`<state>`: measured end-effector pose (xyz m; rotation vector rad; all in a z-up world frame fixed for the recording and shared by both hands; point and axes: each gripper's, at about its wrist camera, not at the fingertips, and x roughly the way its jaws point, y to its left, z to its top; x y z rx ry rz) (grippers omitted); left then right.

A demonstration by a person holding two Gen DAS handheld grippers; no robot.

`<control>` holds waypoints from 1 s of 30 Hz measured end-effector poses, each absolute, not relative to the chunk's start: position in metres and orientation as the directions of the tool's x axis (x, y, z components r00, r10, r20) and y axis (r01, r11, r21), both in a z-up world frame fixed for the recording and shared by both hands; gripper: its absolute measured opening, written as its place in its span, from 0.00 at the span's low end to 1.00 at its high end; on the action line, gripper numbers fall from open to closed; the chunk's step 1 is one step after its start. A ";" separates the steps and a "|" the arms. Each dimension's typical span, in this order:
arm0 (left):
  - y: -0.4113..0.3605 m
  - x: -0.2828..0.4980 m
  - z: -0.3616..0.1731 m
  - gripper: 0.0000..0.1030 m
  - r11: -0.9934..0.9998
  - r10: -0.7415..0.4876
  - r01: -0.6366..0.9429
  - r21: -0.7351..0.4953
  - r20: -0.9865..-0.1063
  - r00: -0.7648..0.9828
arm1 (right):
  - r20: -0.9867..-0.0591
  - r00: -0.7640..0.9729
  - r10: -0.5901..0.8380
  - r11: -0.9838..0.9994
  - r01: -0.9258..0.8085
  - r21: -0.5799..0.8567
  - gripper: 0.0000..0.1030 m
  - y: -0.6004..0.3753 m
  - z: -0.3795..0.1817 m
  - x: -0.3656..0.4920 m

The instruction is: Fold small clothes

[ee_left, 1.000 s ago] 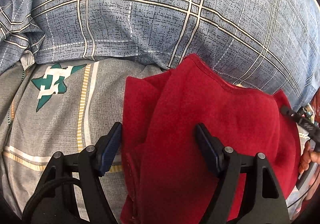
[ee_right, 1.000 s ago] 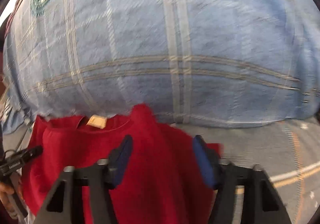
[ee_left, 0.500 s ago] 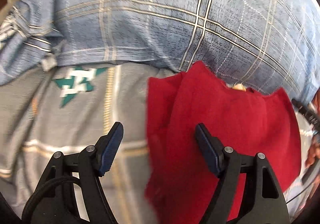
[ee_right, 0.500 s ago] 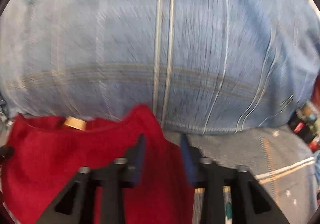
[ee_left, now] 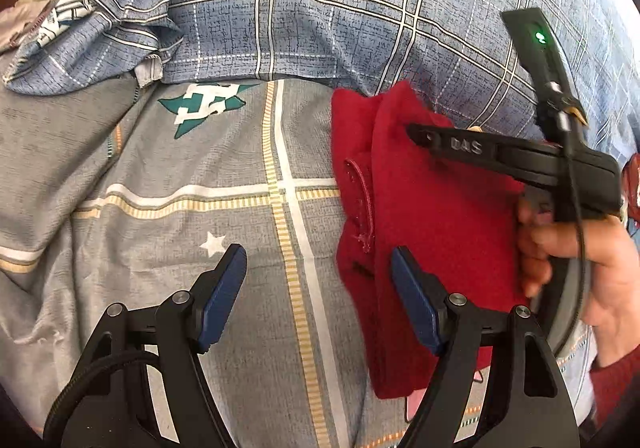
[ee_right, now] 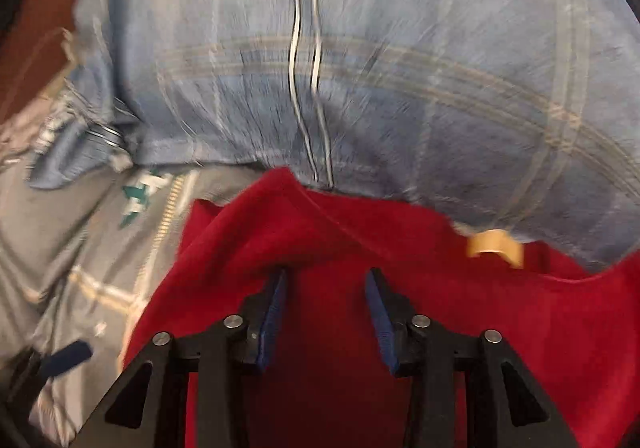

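Observation:
A small red fleece garment (ee_left: 432,224) lies folded on the grey bedsheet (ee_left: 180,187), its top edge against a blue plaid pillow (ee_left: 320,7). It also shows in the right wrist view (ee_right: 360,248), with a tan neck label (ee_right: 496,242). My left gripper (ee_left: 318,296) is open and empty, over the sheet at the garment's left edge. My right gripper (ee_right: 324,308) hovers over the garment with its jaws partly apart and nothing between them. In the left wrist view the right gripper (ee_left: 416,129) reaches over the garment from the right.
The blue plaid pillow (ee_right: 400,67) fills the far side. A crumpled blue pillowcase corner (ee_left: 80,39) lies at the far left. The grey sheet with a green emblem (ee_left: 204,105) stretches left of the garment.
My left gripper has drawn back and left, off the garment. My right gripper has swung left over the garment; its jaws narrowed, then opened a little.

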<state>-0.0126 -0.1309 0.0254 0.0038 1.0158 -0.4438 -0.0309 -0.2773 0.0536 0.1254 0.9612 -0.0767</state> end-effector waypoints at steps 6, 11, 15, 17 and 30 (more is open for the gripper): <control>-0.131 -0.005 0.028 0.74 0.901 -0.372 0.382 -0.207 -0.822 0.432 | -0.788 0.614 0.045 0.975 0.146 0.169 0.42 -0.281 0.077 -0.026; -0.132 -0.008 0.029 0.74 0.902 -0.364 0.387 -0.191 -0.818 0.445 | -0.790 0.600 0.126 0.965 0.112 0.239 0.45 -0.272 0.080 -0.018; -0.130 -0.011 0.030 0.74 0.901 -0.359 0.397 -0.176 -0.815 0.455 | -0.823 0.556 0.119 0.974 0.095 0.205 0.33 -0.250 0.064 0.001; -0.130 -0.008 0.029 0.74 0.899 -0.359 0.402 -0.172 -0.814 0.456 | -0.825 0.558 0.084 0.984 0.085 0.158 0.13 -0.243 0.061 0.004; -0.129 -0.010 0.031 0.74 0.900 -0.351 0.409 -0.154 -0.812 0.466 | -0.805 0.585 0.100 0.988 0.038 0.151 0.06 -0.231 0.053 0.012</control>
